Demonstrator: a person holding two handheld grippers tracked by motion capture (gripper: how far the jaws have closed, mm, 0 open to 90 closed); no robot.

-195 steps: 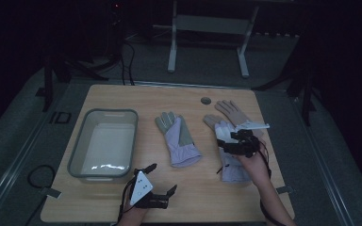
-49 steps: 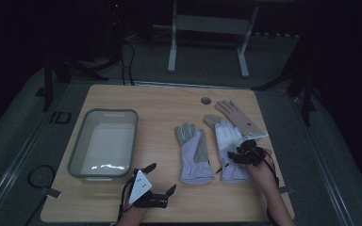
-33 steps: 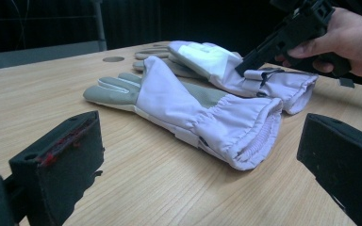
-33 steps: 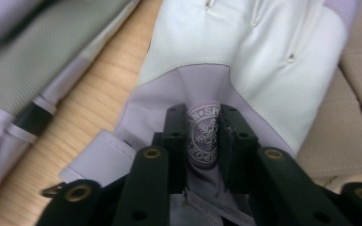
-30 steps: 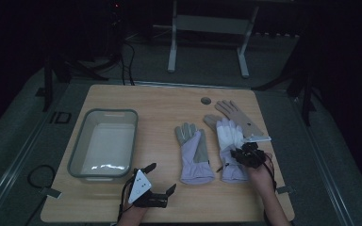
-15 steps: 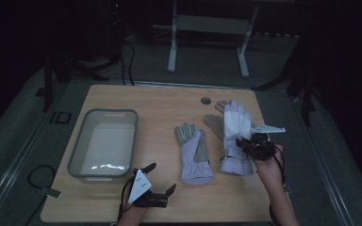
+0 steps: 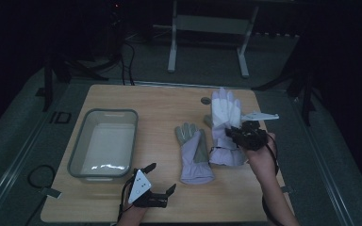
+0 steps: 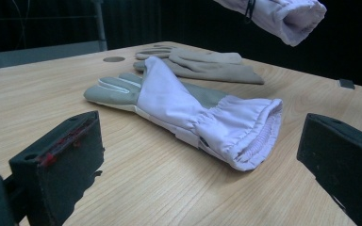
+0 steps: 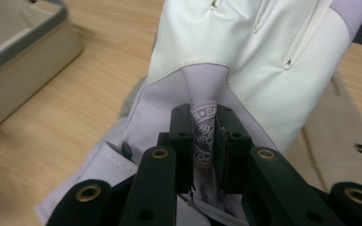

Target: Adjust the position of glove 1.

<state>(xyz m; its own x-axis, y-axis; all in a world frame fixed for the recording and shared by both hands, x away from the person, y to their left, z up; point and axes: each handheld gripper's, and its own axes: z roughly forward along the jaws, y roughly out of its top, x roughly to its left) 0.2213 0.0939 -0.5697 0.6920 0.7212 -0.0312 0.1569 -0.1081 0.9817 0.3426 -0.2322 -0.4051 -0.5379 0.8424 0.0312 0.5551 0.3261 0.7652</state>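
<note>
Lilac-white glove (image 7: 225,127), apparently lifted off table

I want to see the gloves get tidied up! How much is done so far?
Nothing is in the grey tub yet. The right gripper is pinching one white and lilac glove and has it up off the table. The other lilac glove and a tan glove lie on the wood. The left gripper waits open.
</note>
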